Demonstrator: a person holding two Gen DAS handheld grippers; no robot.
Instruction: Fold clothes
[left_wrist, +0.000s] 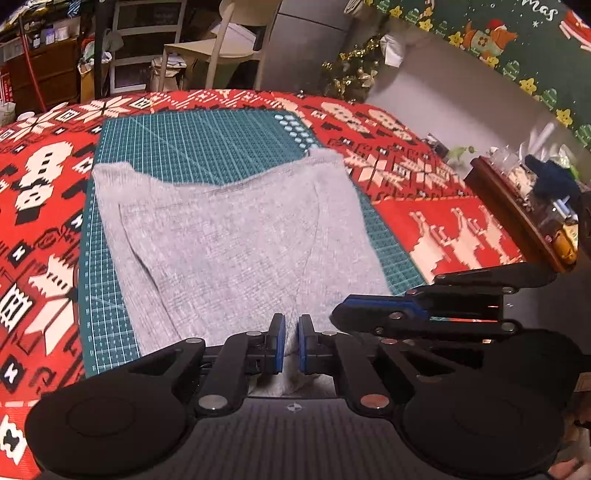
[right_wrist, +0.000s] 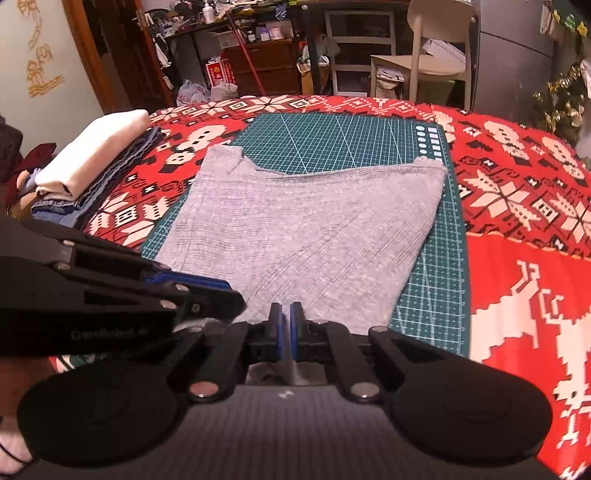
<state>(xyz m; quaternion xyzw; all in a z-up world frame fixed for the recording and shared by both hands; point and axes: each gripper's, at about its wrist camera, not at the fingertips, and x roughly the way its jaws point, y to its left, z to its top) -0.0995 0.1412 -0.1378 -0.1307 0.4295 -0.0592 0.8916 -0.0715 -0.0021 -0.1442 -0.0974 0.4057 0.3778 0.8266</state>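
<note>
Pinching the near hem of the grey garment (left_wrist: 236, 236), both tongs are clenched on cloth: the left tongs (left_wrist: 291, 341) and right tongs (right_wrist: 286, 332) sit side by side at its nearest edge. The garment lies spread on a green cutting mat (left_wrist: 207, 136) over the red patterned table (left_wrist: 443, 221), with a folded stack (right_wrist: 92, 155) at the left. Likely the next move is carrying this hem toward the far edge. Writing on one tool is too blurred to read.

One grey garment (right_wrist: 295, 229), one cutting mat (right_wrist: 369, 136), two grippers, one chair (right_wrist: 432, 55)
</note>
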